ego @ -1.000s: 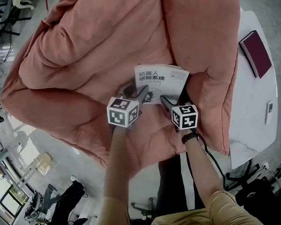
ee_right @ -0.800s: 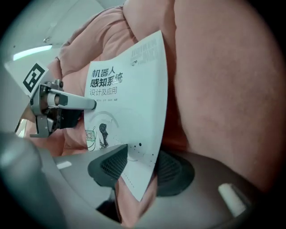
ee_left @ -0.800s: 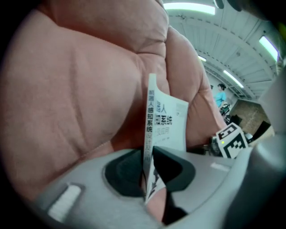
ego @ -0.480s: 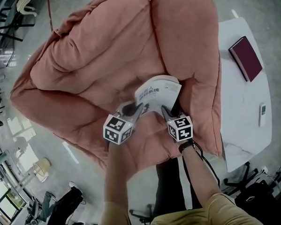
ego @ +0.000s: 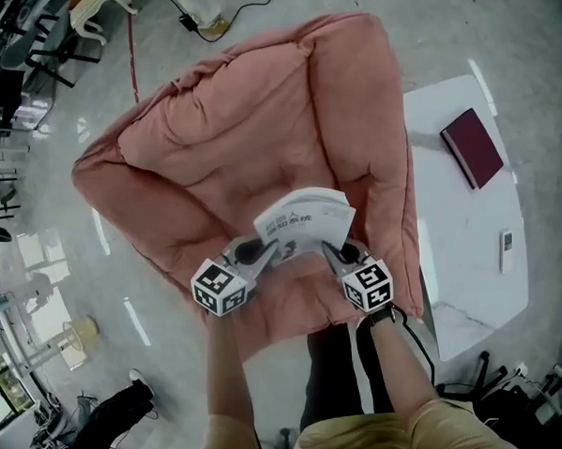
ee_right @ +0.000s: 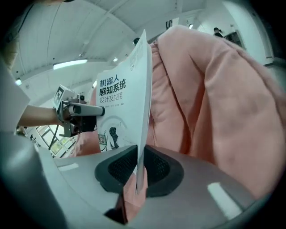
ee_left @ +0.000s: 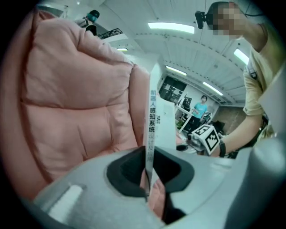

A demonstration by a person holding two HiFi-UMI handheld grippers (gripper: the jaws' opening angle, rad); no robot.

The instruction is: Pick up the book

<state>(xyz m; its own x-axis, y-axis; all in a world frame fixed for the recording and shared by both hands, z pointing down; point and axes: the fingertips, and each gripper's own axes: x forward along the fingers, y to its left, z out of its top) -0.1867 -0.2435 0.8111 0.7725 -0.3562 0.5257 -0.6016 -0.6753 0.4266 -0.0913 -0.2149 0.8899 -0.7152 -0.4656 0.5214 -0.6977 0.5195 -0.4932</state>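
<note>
The book (ego: 305, 225) is white with dark Chinese print, and I hold it up above the pink cushioned seat (ego: 230, 146). My left gripper (ego: 262, 255) pinches its near left corner and my right gripper (ego: 333, 254) its near right corner. In the left gripper view the left gripper (ee_left: 149, 175) clamps the book's spine edge (ee_left: 153, 112). The right gripper (ee_right: 138, 172) shows the same hold in its own view, pressed on the book's cover edge (ee_right: 119, 105). Both sets of jaws have just been closing onto the book.
A white table (ego: 461, 256) stands to the right of the seat, with a maroon book (ego: 473, 147) and a small remote (ego: 507, 251) on it. Chairs and cables lie on the grey floor at the upper left (ego: 28, 54). The person's legs are below.
Both grippers closed on the book's near edge and rose with it. The book has come off the cushion and now hangs between them.
</note>
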